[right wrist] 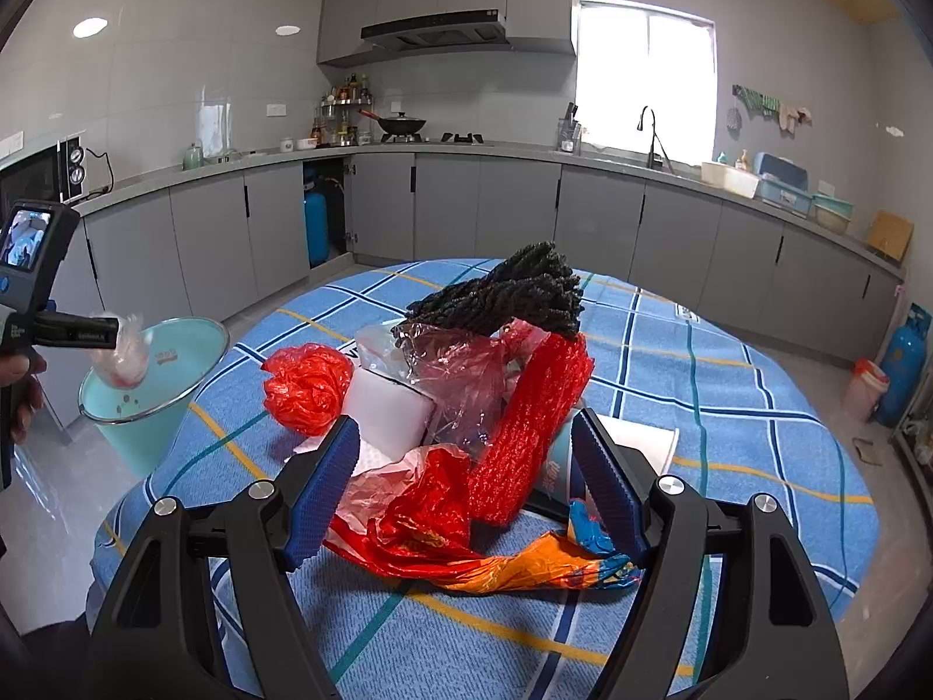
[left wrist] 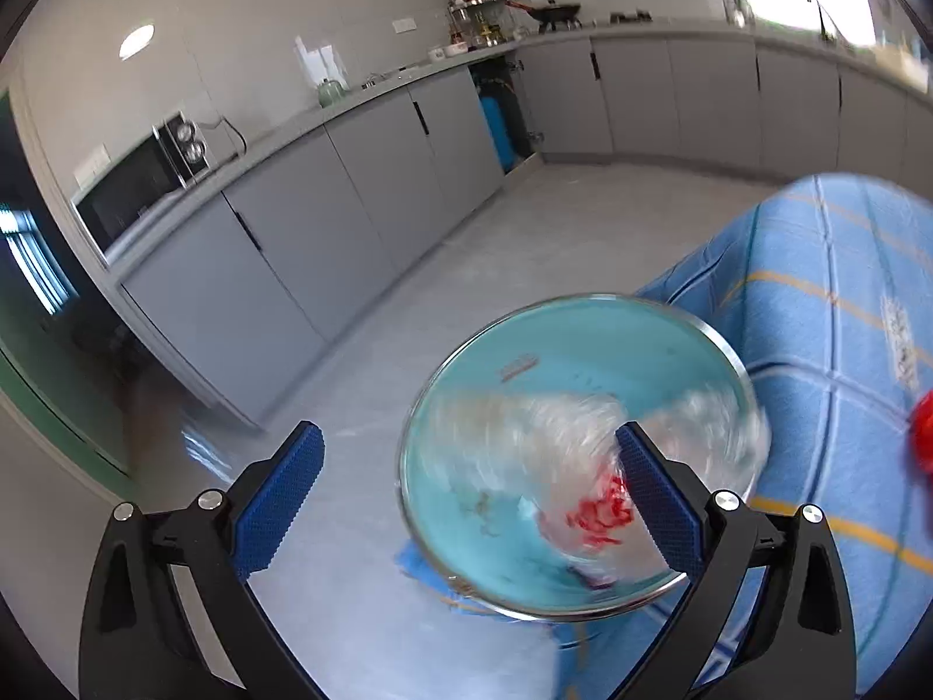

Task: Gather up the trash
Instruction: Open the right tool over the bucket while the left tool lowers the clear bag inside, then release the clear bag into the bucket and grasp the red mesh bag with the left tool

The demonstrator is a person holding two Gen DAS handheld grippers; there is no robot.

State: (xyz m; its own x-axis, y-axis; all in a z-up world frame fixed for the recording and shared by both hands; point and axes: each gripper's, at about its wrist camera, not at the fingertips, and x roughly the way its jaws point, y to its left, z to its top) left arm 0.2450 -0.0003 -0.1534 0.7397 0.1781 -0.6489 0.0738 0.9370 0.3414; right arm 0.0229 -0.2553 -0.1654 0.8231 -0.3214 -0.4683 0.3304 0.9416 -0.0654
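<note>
A light blue trash bin (left wrist: 571, 350) with a metal rim stands on the floor beside the table; it also shows in the right wrist view (right wrist: 186, 350). My left gripper (left wrist: 472, 501) is open above the bin. A clear plastic bag with red print (left wrist: 560, 466) is blurred over the bin's mouth, touching the right finger; in the right wrist view the bag (right wrist: 125, 359) hangs at the left gripper's tip. My right gripper (right wrist: 466, 496) is open over a trash pile (right wrist: 466, 408) on the table: red plastic bags, red foam net, white block, black net, orange wrapper.
The round table has a blue checked cloth (right wrist: 729, 408). A crumpled red bag (right wrist: 306, 388) lies at the pile's left. Grey kitchen cabinets (left wrist: 361, 186) line the walls. A blue gas cylinder (right wrist: 901, 370) and a small bin stand on the floor at far right.
</note>
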